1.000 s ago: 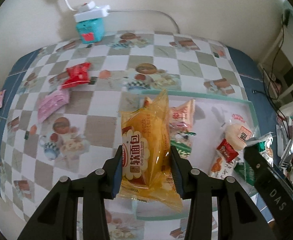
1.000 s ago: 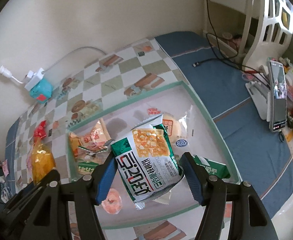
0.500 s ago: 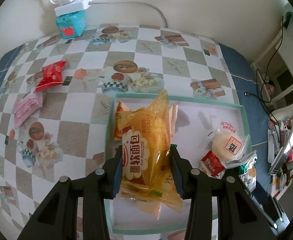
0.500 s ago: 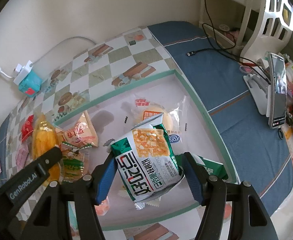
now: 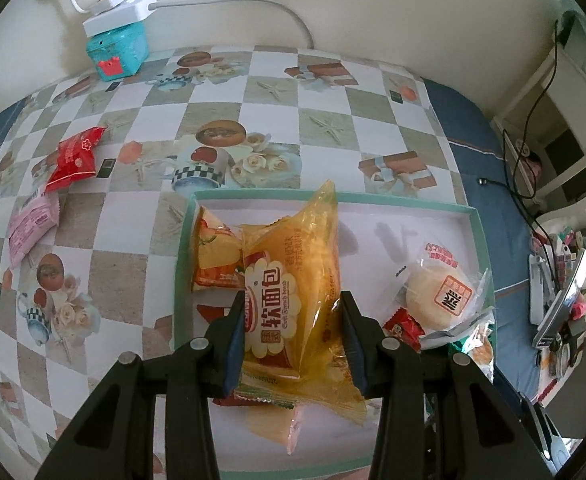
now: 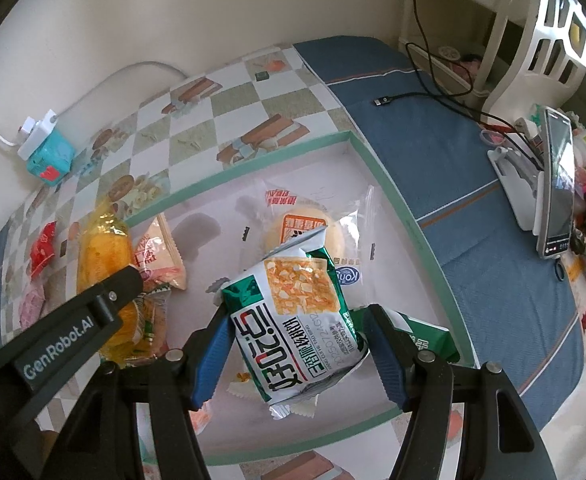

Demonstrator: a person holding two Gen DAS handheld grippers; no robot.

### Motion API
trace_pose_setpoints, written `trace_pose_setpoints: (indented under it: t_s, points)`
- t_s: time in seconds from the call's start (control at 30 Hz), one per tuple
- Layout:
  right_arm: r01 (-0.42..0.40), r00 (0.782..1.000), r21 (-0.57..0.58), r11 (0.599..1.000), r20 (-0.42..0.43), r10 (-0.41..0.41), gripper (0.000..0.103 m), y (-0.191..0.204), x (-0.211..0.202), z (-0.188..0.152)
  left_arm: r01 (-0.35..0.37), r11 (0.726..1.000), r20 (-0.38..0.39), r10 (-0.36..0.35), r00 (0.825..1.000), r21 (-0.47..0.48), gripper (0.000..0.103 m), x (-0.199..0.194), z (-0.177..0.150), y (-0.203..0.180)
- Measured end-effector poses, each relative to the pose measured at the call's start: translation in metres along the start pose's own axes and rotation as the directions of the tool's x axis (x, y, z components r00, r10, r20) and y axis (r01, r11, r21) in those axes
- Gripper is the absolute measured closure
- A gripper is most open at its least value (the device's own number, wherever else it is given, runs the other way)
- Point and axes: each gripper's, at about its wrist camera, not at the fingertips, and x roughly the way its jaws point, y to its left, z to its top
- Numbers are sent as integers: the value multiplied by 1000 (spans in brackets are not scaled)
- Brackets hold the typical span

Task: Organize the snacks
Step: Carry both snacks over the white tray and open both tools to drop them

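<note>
My left gripper point(image 5: 293, 312) is shut on a yellow soft-bread packet point(image 5: 293, 272), held above the left half of a green-rimmed white tray point(image 5: 373, 198). An orange packet point(image 5: 213, 256) lies under it, and a round bun in clear wrap point(image 5: 441, 296) lies at the tray's right. Over the tray point(image 6: 253, 164), my right gripper point(image 6: 297, 320) is shut on a green-and-white snack packet point(image 6: 293, 312), just above the bun point(image 6: 305, 228). The yellow packet point(image 6: 101, 244) shows at the left of the right wrist view. A red packet point(image 5: 75, 156) and a pink packet point(image 5: 33, 224) lie outside the tray.
A teal box with a white power strip point(image 5: 119, 48) stands at the back wall. A phone on a stand point(image 6: 557, 184) and small clutter sit on the blue cloth to the right. A black cable point(image 6: 413, 96) lies across that cloth.
My left gripper carried the yellow packet rightward, from the checked cloth to over the tray's left half. My right gripper kept its packet and barely moved.
</note>
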Motion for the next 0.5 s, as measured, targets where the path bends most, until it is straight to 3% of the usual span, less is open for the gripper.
trace_pose_setpoints:
  t_s: [0.5]
  points:
    - [-9,1000,-24,1000,-4,9,34,8,1,-1,18,1000,-17,-18,1000,-1,44,-6,0,5]
